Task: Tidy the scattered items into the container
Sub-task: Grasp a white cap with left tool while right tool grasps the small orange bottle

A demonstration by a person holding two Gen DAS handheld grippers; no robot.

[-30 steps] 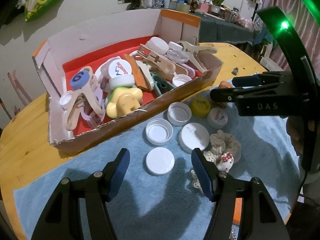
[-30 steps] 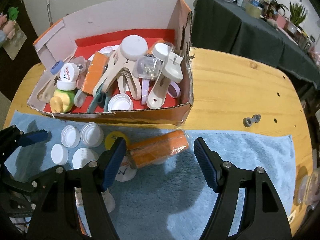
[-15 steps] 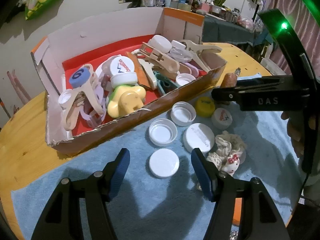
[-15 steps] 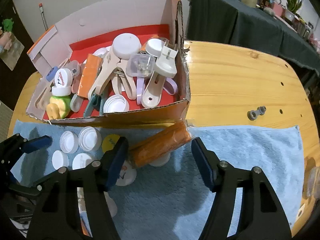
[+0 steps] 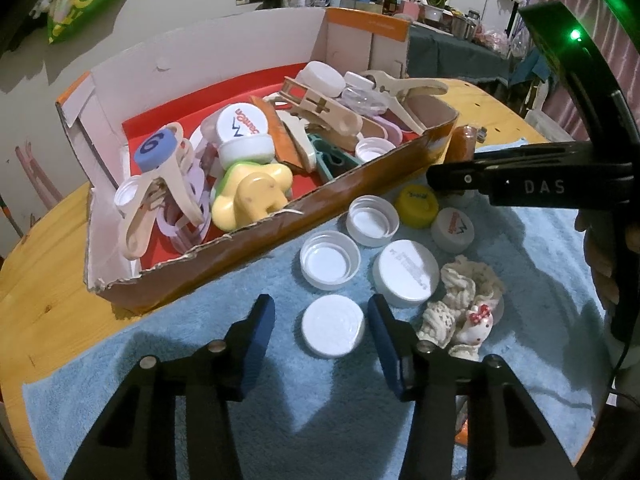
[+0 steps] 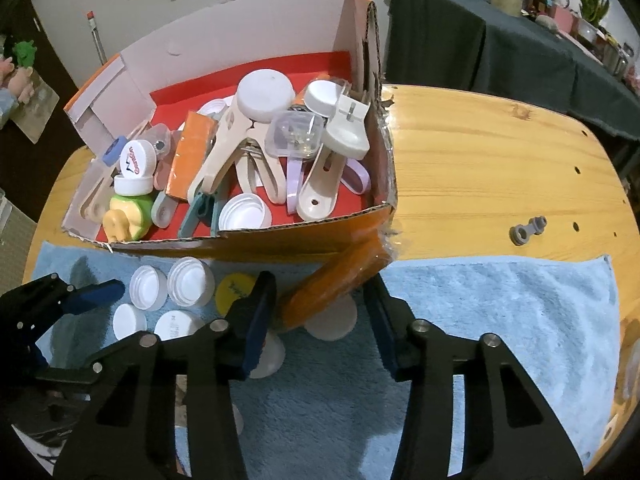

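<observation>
Caps and oddments lay scattered on the blue towel (image 5: 280, 420) spread over the counter (image 6: 500, 168), just in front of the cardboard box (image 5: 256, 248), which was already heaped with pegs, lids and a yellow toy.

The left gripper (image 5: 321, 322) had just been closing its jaws around a flat white cap (image 5: 333, 331). That cap sat squarely between the two blue pads, the right one at or just off its rim, the left pad a little clear, so no pinch showed yet. From these jaws the box lay ahead and to the left.

The right gripper (image 6: 320, 312) had likewise been narrowing on an orange roll (image 6: 332, 284) that lay slantwise, its long axis running from the left pad up toward the box's near right corner, its far end touching the cardboard. Both pads stood close beside it; whether they pressed it I could not tell.

Each hand was nearer its own item. For the roll, the slant probably mattered most: gripped near its lower end, it could swing as it was lifted over the box wall.
</observation>
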